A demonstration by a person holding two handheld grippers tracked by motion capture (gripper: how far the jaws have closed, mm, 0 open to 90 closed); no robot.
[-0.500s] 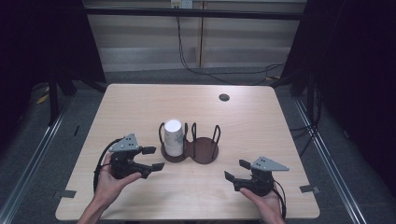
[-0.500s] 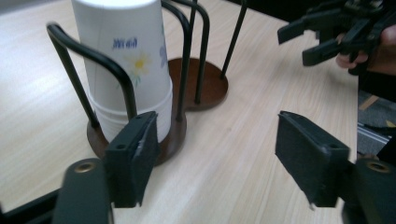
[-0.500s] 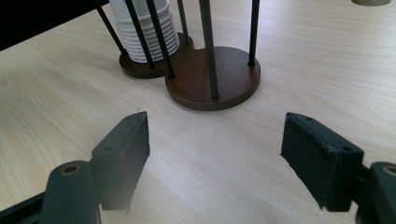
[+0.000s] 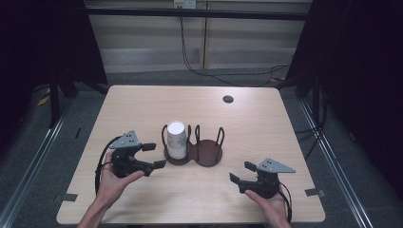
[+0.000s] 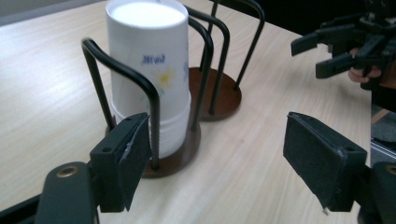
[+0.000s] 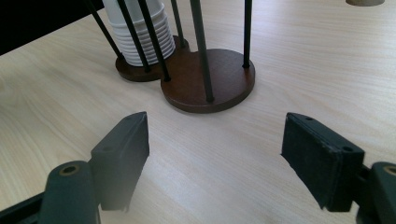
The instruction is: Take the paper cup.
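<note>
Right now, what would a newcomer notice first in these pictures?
A white cup stack stands upside down in the left bay of a dark two-bay holder at mid-table; the right bay is empty. The left gripper and right gripper flank it, jaws open.

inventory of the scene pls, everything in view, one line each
paper cups: one stack, white with small flower print, upside down in the holder's left bay
cup holder: 1, brown double base with black wire loops, table centre; right bay empty
grommet: 1, dark, round, far right of table
table: 1, light wood
left gripper: 1, black, open, near the cups
right gripper: 1, black, open, near right of table
hands: 2, one holding each gripper
</note>
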